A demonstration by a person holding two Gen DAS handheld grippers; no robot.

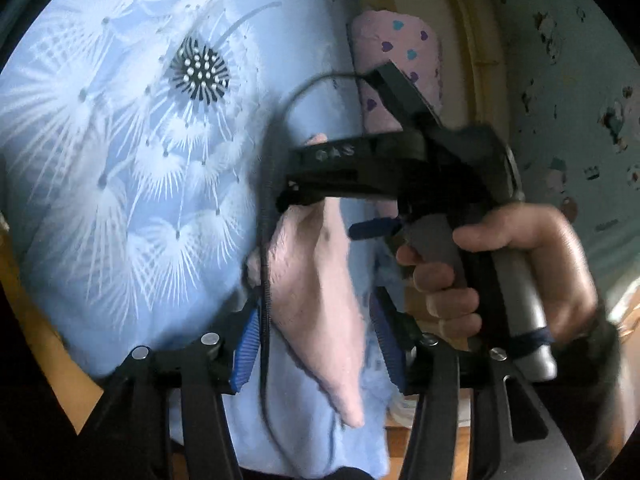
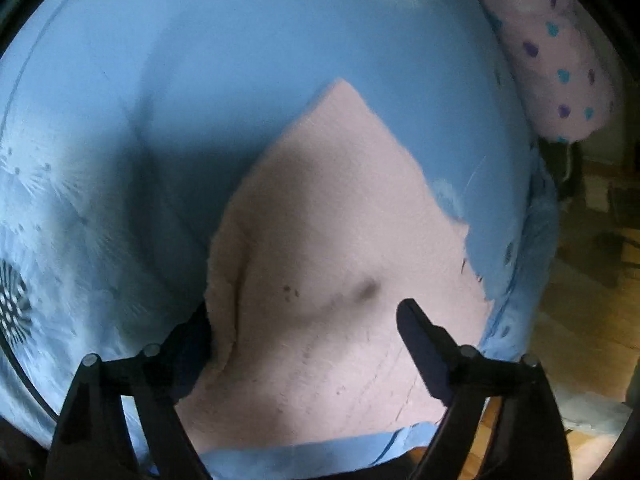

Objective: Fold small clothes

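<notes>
Your left gripper (image 1: 316, 340) fingers stand narrow around the pink cloth (image 1: 320, 300); your right gripper (image 2: 304, 348) fingers spread wide over it.

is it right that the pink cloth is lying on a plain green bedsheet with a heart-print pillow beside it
Not quite: the sheet is light blue, not green, and it carries a white dandelion print. The right wrist view shows the pink cloth lying on the blue bedsheet, and the left wrist view shows the dandelion pattern. The rest holds: the heart-print pillow does lie beside it at the sheet's edge.
</notes>
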